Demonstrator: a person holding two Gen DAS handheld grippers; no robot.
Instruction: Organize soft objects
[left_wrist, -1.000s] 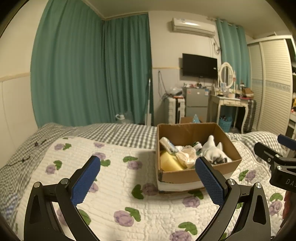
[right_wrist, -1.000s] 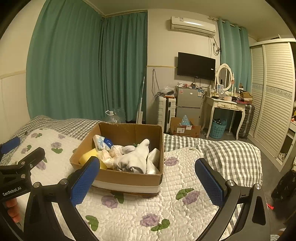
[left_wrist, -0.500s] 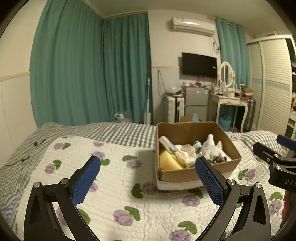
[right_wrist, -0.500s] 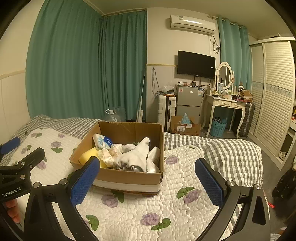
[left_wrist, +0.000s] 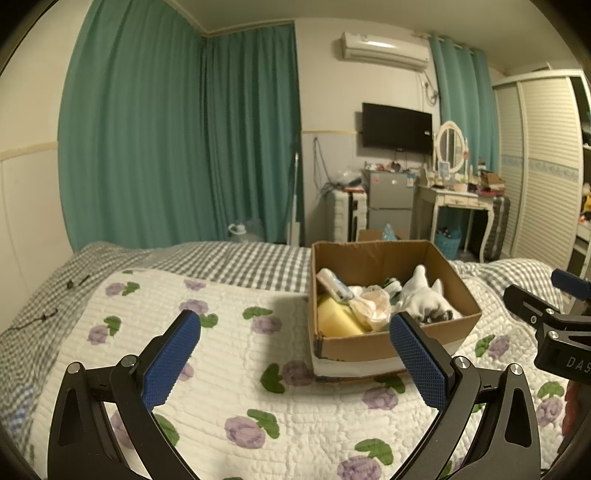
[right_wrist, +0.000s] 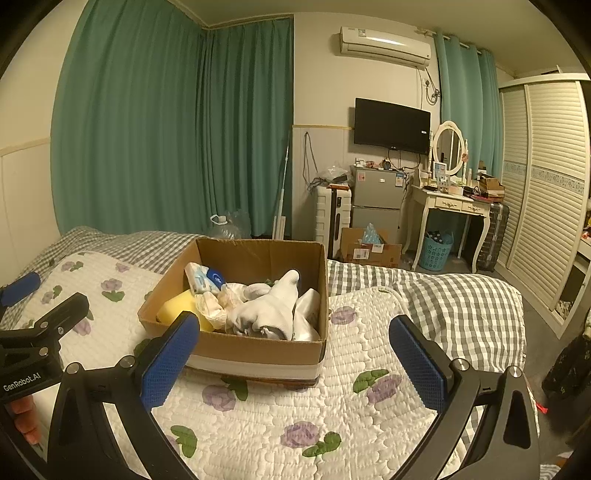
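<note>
Two grippers hover over the bed, and neither one holds anything. The left gripper (left_wrist: 295, 350) has its blue-padded fingers (left_wrist: 171, 356) spread wide above the flowered quilt (left_wrist: 229, 354), with only bedding between them. The right gripper (right_wrist: 295, 354) is spread just as wide, its fingers (right_wrist: 415, 363) framing the near side of the cardboard box (right_wrist: 258, 347).

That box sits on the quilt, toward the far right part of the bed as the left camera sees it, and it's packed. A yellow sponge (left_wrist: 334, 319) fills the near left corner. Above it a tissue pack (right_wrist: 201, 277) leans against the left wall of the box. A crumpled beige cloth (left_wrist: 371, 304) lies in the middle, touching the sponge, and a pile of white socks (right_wrist: 271, 310) takes up the right half, one toe sticking up.

A grey checked blanket (right_wrist: 443, 306) spreads out under the quilt, to the far side and to the right. Beyond the bed hang green curtains (right_wrist: 166, 129). On the far wall there's a television (right_wrist: 391, 125) with an air conditioner (right_wrist: 384, 42) above it, and a white dressing table (right_wrist: 447, 201) to the right.
</note>
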